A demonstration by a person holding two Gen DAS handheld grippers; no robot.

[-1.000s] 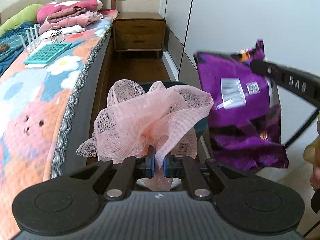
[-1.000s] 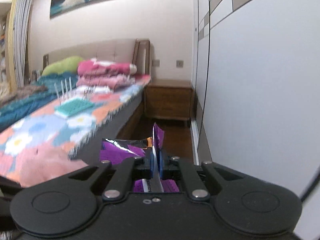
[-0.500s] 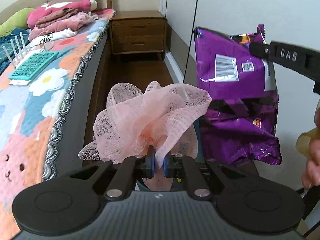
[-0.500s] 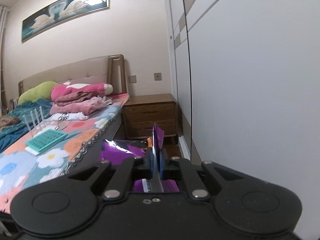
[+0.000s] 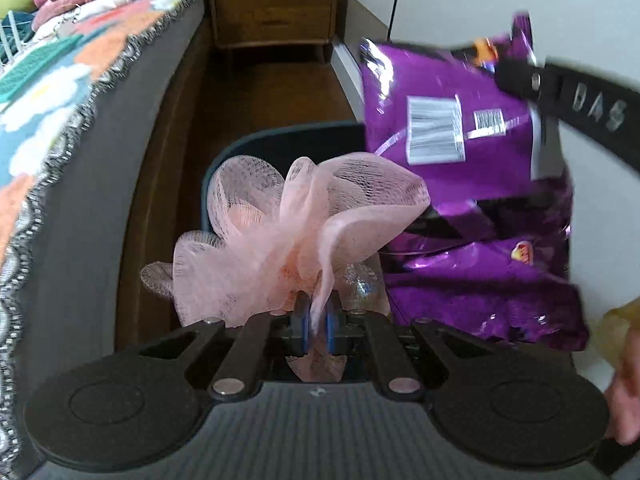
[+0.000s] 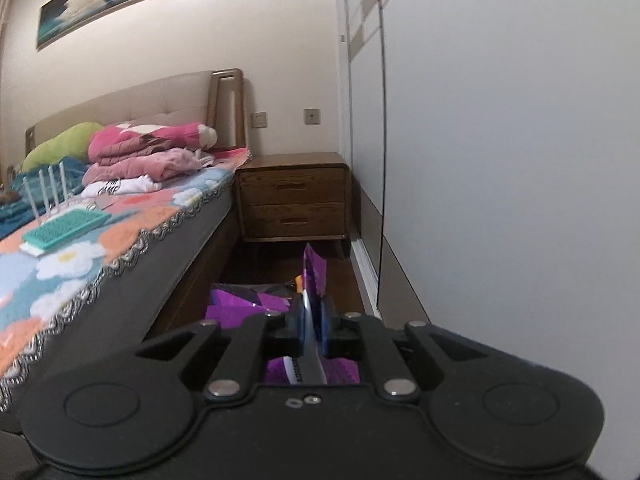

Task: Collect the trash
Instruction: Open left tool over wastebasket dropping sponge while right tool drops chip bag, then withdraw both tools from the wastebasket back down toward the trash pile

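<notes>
Pink mesh netting point(image 5: 296, 236), bunched into loose ruffles, sits pinched between the blue pads of the left gripper point(image 5: 317, 318), whose jaws are pressed together on a thin fold of it. The netting hangs directly over a dark teal plastic bin point(image 5: 256, 140) standing on the brown wooden floor point(image 5: 256, 92) between the grey side of the bed point(image 5: 100, 184) and the white wardrobe doors point(image 5: 440, 0). To its right, a crinkled purple foil snack bag point(image 5: 472, 184) with a white barcode label dangles beside the netting, partly over the bin's rim, gripped at its top corner by the right gripper point(image 6: 313, 322). In the right wrist view that gripper's jaws are nearly closed on the bag's flat sealed edge, having just been opening very slightly with the foil between them. A wooden two-drawer nightstand point(image 6: 294, 200) stands beyond, against the wall. A flowered bedspread point(image 6: 80, 256) covers the bed, with folded pink clothes point(image 6: 148, 152) stacked near the headboard.
</notes>
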